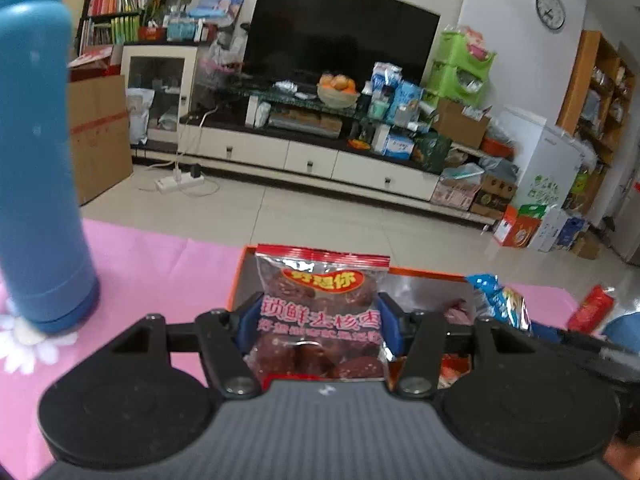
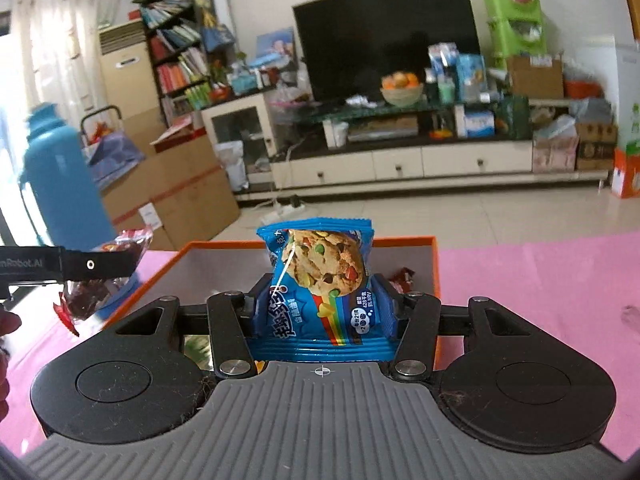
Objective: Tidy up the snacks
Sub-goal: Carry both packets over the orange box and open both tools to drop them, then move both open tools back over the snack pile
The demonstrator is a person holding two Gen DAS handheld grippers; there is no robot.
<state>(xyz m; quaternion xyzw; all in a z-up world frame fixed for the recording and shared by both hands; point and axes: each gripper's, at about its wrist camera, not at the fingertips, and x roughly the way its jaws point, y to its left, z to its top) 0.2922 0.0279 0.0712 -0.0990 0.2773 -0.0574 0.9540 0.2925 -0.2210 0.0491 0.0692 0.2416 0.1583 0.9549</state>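
My left gripper (image 1: pixel 318 322) is shut on a clear packet of red dates (image 1: pixel 320 312) with a red top seal, held upright in front of the orange box (image 1: pixel 240 276). My right gripper (image 2: pixel 322 304) is shut on a blue cookie packet (image 2: pixel 320 280), held upright over the near side of the orange box (image 2: pixel 436 264). A small red wrapped snack (image 2: pixel 402 278) lies inside the box. In the right wrist view the left gripper's finger (image 2: pixel 96 266) and the date packet (image 2: pixel 86 292) show at the left edge. The blue cookie packet (image 1: pixel 502 300) shows at the right of the left wrist view.
A tall blue flask (image 1: pixel 36 160) stands on the pink mat (image 1: pixel 160 264) to the left. A red packet (image 1: pixel 590 308) lies near the mat's right edge. Beyond the mat are tiled floor, a TV cabinet (image 1: pixel 312 156) and cardboard boxes (image 1: pixel 100 136).
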